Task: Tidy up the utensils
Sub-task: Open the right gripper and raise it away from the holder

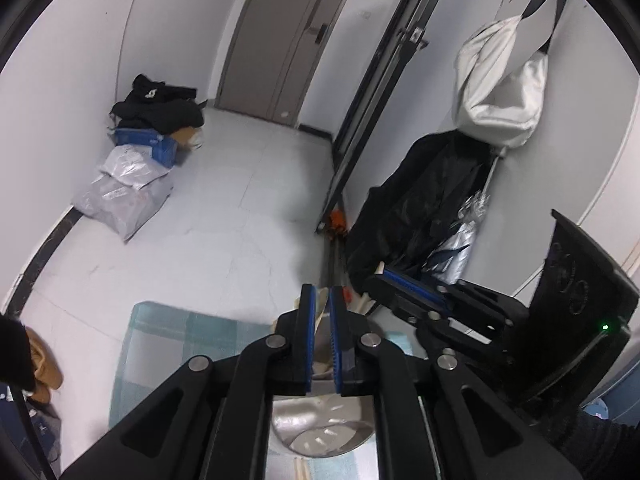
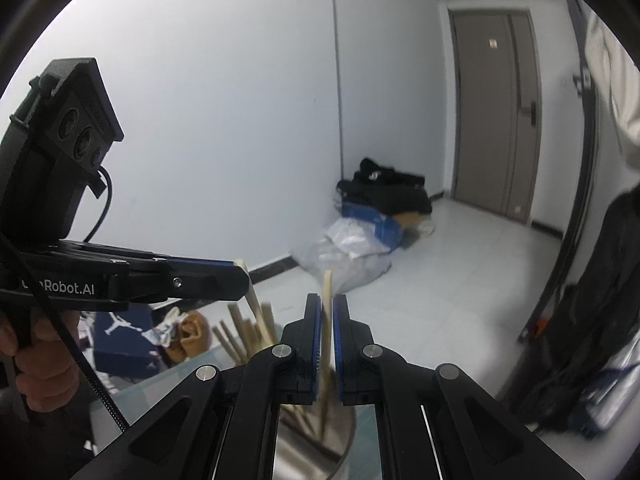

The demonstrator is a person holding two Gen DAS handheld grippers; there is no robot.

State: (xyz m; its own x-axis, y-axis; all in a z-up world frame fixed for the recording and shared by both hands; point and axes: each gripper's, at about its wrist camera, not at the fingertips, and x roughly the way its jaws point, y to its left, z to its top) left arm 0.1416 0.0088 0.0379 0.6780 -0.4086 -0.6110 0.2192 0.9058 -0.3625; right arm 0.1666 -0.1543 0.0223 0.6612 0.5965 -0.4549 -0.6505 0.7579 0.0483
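My right gripper [image 2: 327, 300] is shut on a pale wooden chopstick [image 2: 327, 280] that stands nearly upright, its lower end inside a shiny metal cup [image 2: 346, 432]. Several more chopsticks [image 2: 236, 340] lean out of that cup to the left. My left gripper [image 2: 240, 276] comes in from the left, shut on another chopstick [image 2: 256, 312] near its top. In the left wrist view, the left gripper [image 1: 323, 292] hangs over the metal cup [image 1: 320, 428] with a pale stick [image 1: 320, 320] in the narrow gap between its pads. The right gripper [image 1: 380, 276] is close on its right.
The cup stands on a teal checked mat [image 1: 168, 332] on a glass table [image 2: 160, 384]. Plastic bags and black clothes [image 1: 136, 168] are piled by the far wall. A black coat [image 1: 420, 208] and a white bag [image 1: 500, 88] hang at the right. A blue shoebox [image 2: 120, 340] lies on the floor.
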